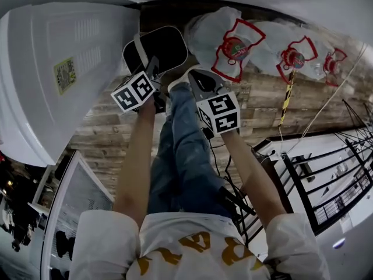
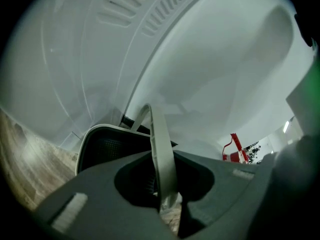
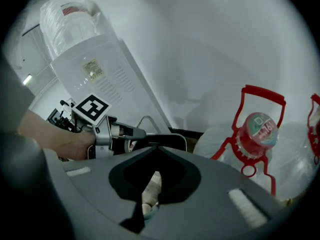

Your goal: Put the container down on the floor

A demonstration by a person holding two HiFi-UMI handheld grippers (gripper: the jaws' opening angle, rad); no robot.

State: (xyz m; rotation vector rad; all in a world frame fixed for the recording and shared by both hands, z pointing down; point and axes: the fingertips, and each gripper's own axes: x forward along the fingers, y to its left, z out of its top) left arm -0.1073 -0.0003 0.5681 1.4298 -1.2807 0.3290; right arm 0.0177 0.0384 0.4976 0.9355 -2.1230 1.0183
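- Looking down in the head view, the person stood over a plank floor [image 1: 262,98] with both arms stretched forward and a gripper in each hand.
- Left gripper [image 1: 152,72]: the jaws were closed tight on the container's pale grey handle [image 2: 161,144]. The handle stood upright between them and arched above their tips.
- Container [image 1: 160,48]: it was black inside with a white rim. It sat directly beyond the left gripper, just beside the foot of the white dispenser [image 1: 58,69]. Whether its base touched the floor could not be told.
- Right gripper [image 1: 199,81]: the jaw tips met, and nothing was clamped between them. A pale shape showed through the opening behind the tips, but what it was could not be told.
- Position of the right gripper: it hung just beside the left gripper, above the person's shoe [image 1: 178,80] and near the container's rim.
- In the right gripper view, the left gripper appeared at left with its marker cube uppermost, and a hand was wrapped round its grip.
- Bottles [image 1: 233,39]: three clear water bottles with red carry handles lay along the floor to the right of the container. The nearest one was just beside it.
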